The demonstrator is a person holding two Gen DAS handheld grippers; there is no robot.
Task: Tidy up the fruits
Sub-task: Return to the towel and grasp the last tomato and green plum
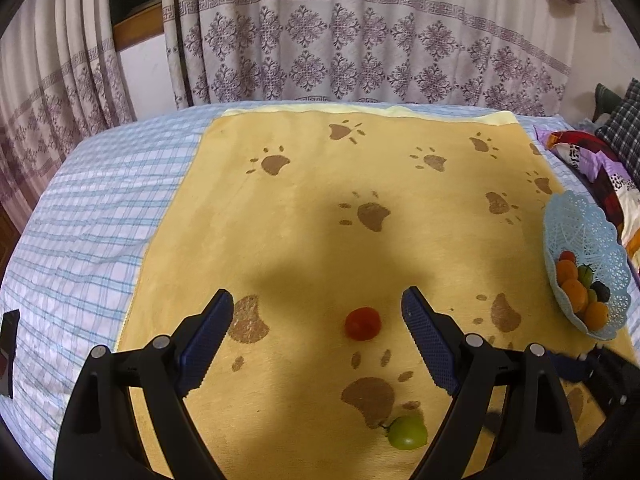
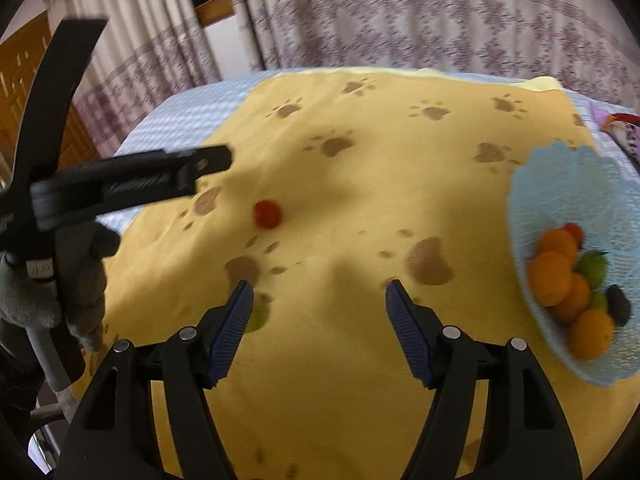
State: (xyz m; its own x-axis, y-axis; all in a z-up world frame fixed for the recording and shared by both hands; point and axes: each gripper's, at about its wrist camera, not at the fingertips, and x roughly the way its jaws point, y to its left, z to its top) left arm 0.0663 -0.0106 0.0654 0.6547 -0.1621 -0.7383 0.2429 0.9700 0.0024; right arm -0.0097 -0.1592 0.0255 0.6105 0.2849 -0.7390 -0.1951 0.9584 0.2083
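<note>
Right now I have my left gripper (image 1: 318, 304) with its jaws spread wide and nothing between the pads, hanging over the yellow paw-print blanket (image 1: 304, 184). A red tomato (image 1: 362, 322) lies on the blanket just ahead of the fingertips, in line with the gap between them but touching neither pad. A green fruit (image 1: 407, 432) sits closer to me, near the blanket's front edge, below the right finger.

My right gripper (image 2: 320, 292) is also parted, about medium width, and empty; its view is blurred. From there I see the red tomato (image 2: 267, 213) well ahead and to the left, and the green fruit (image 2: 256, 320) partly hidden behind the left finger. The light blue lace basket (image 2: 560, 184) stands at the blanket's right edge, tilted, holding several oranges (image 2: 551, 278), a green fruit, something dark and a bit of red. The left gripper (image 2: 212, 158) shows at that view's left side, gripped by a gloved hand (image 2: 86, 280).
</note>
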